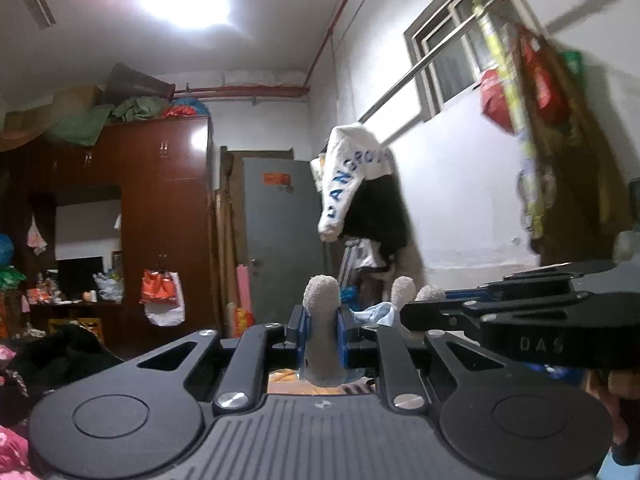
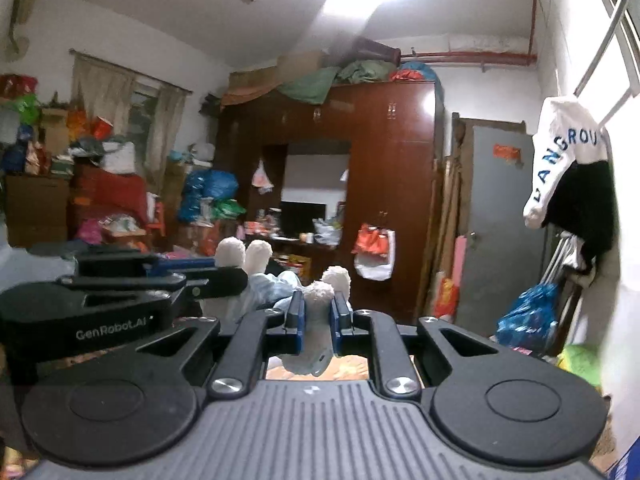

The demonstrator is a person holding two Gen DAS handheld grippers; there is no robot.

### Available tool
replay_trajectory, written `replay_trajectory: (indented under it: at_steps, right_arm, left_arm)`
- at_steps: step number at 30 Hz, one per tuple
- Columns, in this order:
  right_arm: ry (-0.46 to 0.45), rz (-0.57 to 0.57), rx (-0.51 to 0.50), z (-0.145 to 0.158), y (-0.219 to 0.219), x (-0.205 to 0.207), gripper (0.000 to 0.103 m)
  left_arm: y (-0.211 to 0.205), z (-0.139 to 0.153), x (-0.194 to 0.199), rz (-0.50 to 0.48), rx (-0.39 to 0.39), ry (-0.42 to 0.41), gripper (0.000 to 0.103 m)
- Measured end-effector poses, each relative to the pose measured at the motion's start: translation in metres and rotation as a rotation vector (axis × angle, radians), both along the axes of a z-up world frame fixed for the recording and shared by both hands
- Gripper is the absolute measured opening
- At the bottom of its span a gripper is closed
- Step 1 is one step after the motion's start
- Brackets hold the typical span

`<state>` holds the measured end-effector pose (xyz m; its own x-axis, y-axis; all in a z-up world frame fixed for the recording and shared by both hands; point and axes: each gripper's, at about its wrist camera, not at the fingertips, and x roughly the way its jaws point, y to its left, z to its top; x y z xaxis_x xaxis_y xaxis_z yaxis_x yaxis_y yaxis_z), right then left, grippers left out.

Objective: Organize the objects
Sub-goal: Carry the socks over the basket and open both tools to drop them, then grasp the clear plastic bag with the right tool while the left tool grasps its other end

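A plush toy with white fluffy limbs (image 1: 321, 300) and a light blue garment (image 1: 380, 314) hangs in the air between both grippers. My left gripper (image 1: 322, 330) is shut on one fluffy limb, which sticks up past its blue pads. My right gripper (image 2: 318, 314) is shut on another fluffy limb (image 2: 320, 296). In the right wrist view two more limbs (image 2: 244, 254) and the blue garment (image 2: 272, 286) lie beside the left gripper (image 2: 224, 274). The right gripper (image 1: 424, 304) reaches in from the right of the left wrist view. The toy's body is mostly hidden.
A brown wardrobe (image 2: 380, 152) and a grey door (image 1: 280, 232) stand ahead. A white and black garment (image 1: 356, 184) hangs from a rail on the right wall. Bags (image 1: 536, 80) hang by the window. Piled boxes and bags (image 2: 100, 184) fill the left side.
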<state>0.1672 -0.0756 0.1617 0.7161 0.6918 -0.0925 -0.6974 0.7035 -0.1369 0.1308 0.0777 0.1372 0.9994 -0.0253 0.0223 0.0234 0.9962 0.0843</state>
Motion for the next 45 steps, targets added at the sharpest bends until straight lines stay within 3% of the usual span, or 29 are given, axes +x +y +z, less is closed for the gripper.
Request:
replay_trajectory:
  at_steps: [3,7,20,21,22,23,24,25,27,31,36,40,45]
  right_arm:
    - [0.037,-0.008,-0.027,-0.015,0.015,0.032,0.014]
    - [0.055,0.007,-0.048,-0.037,0.026,0.052,0.014]
    - [0.078,0.025,-0.177,-0.063,0.032,0.050,0.016]
    - [0.097,0.027,-0.182,-0.062,0.030,0.053,0.022]
    - [0.117,0.025,-0.184,-0.061,0.027,0.053,0.035]
    - [0.119,0.011,-0.175,-0.060,0.023,0.052,0.040]
    - [0.122,0.000,-0.165,-0.060,0.019,0.050,0.056]
    - [0.136,-0.014,-0.150,-0.059,0.011,0.047,0.075]
    - [0.148,-0.046,-0.110,-0.059,-0.007,0.037,0.096]
    - [0.163,-0.074,-0.040,-0.072,-0.064,0.003,0.103]
    - [0.294,-0.097,0.034,-0.126,-0.134,-0.040,0.103]
    - [0.414,-0.104,0.109,-0.153,-0.157,-0.057,0.103]
    - [0.389,-0.097,0.054,-0.163,-0.151,-0.072,0.103]
  left_arm:
    - [0.004,-0.003,0.044,0.021,0.001,0.062,0.019]
    - [0.011,-0.022,0.074,0.041,0.009,0.113,0.019]
    - [0.020,-0.060,0.080,0.076,0.031,0.183,0.020]
    - [0.019,-0.061,0.080,0.087,0.040,0.183,0.024]
    - [0.017,-0.061,0.080,0.098,0.051,0.177,0.026]
    - [0.016,-0.061,0.079,0.117,0.069,0.168,0.042]
    - [0.015,-0.061,0.075,0.142,0.081,0.147,0.055]
    - [0.016,-0.060,0.069,0.162,0.081,0.117,0.061]
    - [0.022,-0.056,0.056,0.157,0.042,0.084,0.083]
    - [0.031,-0.056,0.020,0.138,-0.007,0.090,0.084]
    - [0.027,-0.109,-0.046,0.096,-0.058,0.190,0.084]
    - [0.009,-0.150,-0.078,0.086,-0.059,0.256,0.084]
    - [-0.002,-0.172,-0.095,0.096,-0.090,0.317,0.084]
